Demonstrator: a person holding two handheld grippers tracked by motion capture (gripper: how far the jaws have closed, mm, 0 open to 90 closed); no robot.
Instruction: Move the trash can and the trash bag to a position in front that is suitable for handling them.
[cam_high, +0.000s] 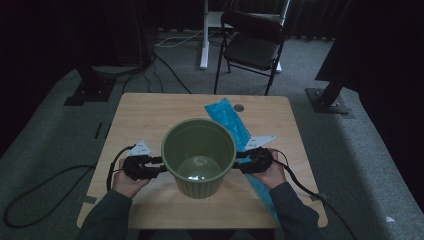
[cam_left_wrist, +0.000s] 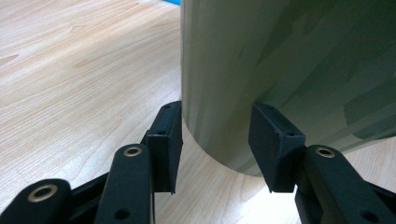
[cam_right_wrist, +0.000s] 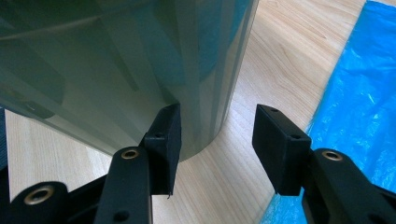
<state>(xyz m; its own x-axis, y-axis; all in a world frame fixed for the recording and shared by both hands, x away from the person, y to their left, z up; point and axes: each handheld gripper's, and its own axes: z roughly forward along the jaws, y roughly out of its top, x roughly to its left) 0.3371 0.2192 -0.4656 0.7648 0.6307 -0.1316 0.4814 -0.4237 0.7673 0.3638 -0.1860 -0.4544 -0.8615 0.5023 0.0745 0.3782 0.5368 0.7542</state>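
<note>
Table (cam_high: 150, 110): wood top, the largest thing in the high view; bare board at 9 to 12 o'clock, edges well apart from the bin on all sides.
Bin (cam_high: 199, 157): green ribbed tub, upright, mouth up, stood at table centre, slightly toward 6 o'clock. Empty as far as could be seen.
Bin handling: judged light, stiff thin plastic, smooth and likely slippery; tapered wall, wider at the rim. Too wide for one claw to span. Best hold judged a two-sided squeeze at 9 and 3 o'clock, or a pinch on the rim.
Bag (cam_high: 231, 122): blue film, flat, ran from 12 to 5 o'clock past the bin; soft, thin, could snag or slide underfoot.
Left gripper (cam_left_wrist: 215, 140): at the bin's 9 o'clock, jaws spread, pads against or just beside the lower wall; contact could not be told.
Right gripper (cam_right_wrist: 218, 142): at the bin's 3 o'clock, jaws spread, one pad at the wall, the other over bare wood beside the bag.
Room: open at 9 o'clock; bag crowded 3 o'clock.
</note>
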